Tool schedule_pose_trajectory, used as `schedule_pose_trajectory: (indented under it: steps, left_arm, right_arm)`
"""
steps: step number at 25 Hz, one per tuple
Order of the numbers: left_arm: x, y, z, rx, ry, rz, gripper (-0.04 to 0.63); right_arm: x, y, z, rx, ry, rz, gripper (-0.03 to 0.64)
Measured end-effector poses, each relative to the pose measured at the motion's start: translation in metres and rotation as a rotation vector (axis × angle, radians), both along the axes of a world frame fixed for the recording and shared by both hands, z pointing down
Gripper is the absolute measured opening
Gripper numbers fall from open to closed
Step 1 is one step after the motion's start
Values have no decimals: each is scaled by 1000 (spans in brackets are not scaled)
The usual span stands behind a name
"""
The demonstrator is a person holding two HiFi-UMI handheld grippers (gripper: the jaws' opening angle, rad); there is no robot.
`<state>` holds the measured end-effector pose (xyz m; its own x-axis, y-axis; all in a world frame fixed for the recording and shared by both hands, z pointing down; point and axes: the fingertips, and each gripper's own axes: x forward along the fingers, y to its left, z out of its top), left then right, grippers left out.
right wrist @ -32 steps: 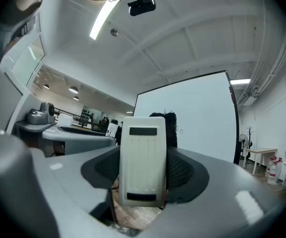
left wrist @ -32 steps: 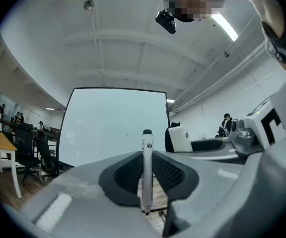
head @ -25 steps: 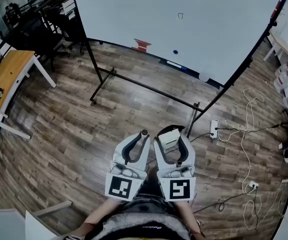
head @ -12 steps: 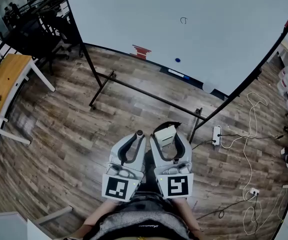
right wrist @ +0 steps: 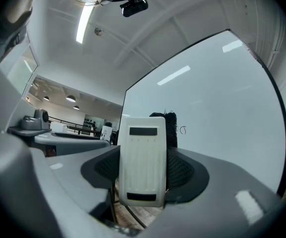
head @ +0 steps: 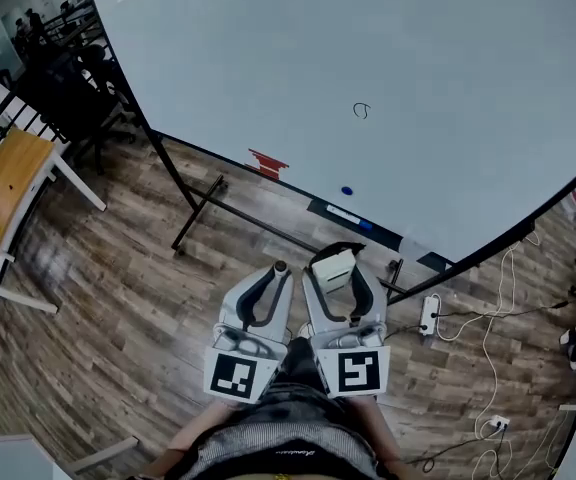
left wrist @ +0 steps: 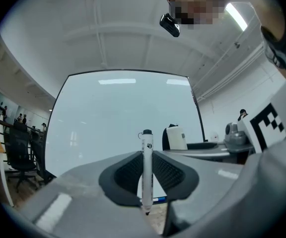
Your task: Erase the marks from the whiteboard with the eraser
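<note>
White eraser [right wrist: 142,167] clamped in right gripper [right wrist: 140,155].

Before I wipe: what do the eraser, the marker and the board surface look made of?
Eraser: matte off-white moulded plastic shell with a ribbed back. The dark fuzzy edge behind it is probably felt.
Marker: smooth white plastic barrel with print and a dark end.
Whiteboard: glossy white panel, since ceiling lights reflect in it. What lies under the surface can't be told.

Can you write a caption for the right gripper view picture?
Right claw grips a white eraser, facing a whiteboard with one small mark.
</note>
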<state>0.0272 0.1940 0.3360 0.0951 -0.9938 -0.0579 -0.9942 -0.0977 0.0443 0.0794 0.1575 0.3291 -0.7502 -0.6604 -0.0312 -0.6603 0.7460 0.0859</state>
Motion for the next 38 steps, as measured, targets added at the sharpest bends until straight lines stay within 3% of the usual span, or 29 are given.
schedule_pose_trajectory:
  steps: [10, 20, 28, 38]
  left_arm:
    - [-2, -126, -8, -1, -27, -4, 71]
    - [4, -170, 4, -25, -27, 23, 71]
    - [11, -203, 10, -11, -11, 161, 70]
    - [-17, -260, -4, 31, -40, 403, 71]
  right_arm:
    - [-8, -125, -10, -3, -24, -21, 259]
    - [9, -176, 1, -14, 16, 46, 259]
    - [32, -207, 0, 2, 16, 216, 259]
    - [14, -249, -16, 29, 17, 468, 259]
